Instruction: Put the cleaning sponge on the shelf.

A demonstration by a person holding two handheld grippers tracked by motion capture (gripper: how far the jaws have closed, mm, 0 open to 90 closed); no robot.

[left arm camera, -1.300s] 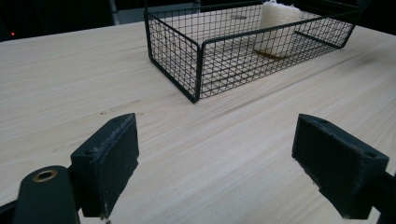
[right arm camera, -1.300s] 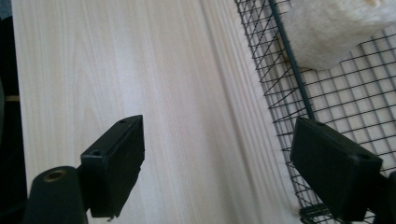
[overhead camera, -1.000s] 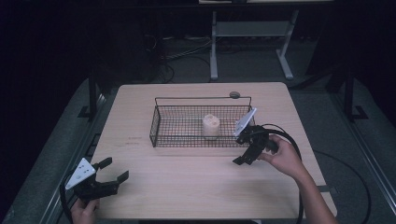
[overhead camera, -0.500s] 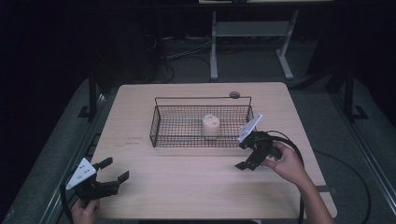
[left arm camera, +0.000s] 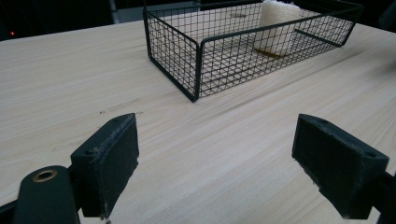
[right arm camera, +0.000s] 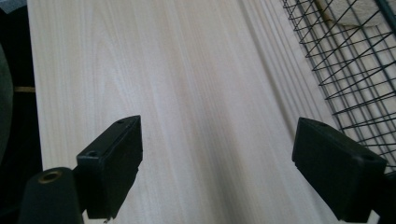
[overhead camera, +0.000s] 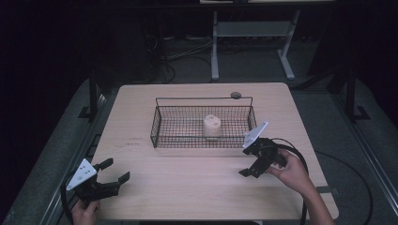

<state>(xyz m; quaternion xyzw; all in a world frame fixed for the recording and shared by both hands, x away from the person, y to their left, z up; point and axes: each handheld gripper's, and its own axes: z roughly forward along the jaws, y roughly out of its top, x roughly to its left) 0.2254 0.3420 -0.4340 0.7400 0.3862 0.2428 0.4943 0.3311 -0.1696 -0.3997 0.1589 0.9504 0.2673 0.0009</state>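
Right gripper (overhead camera: pixel 254 165) pulled back from wire basket (overhead camera: pixel 162 125) toward 5 o'clock, jaws spread, empty. Left gripper (overhead camera: pixel 114 171) parked at 7 o'clock, jaws spread. Pale cylinder (overhead camera: pixel 212 125) inside basket. Likely retreat: keep clear of rim.

Wire basket (overhead camera: pixel 159 125) mid-table holding a pale cylinder (overhead camera: pixel 212 125), left tongs (overhead camera: pixel 115 171) and right tongs (overhead camera: pixel 251 165) gaping, empty

Dim all round in the high view, with only the pale table (overhead camera: pixel 197 187) lit, seemingly from above; floor and background nearly black. Soft, short shadows under the wire basket (overhead camera: pixel 157 126). Slightly grainy and soft throughout. Brighter in both gripper views, with mild glare on the wood grain, foreground jaws a little blurred
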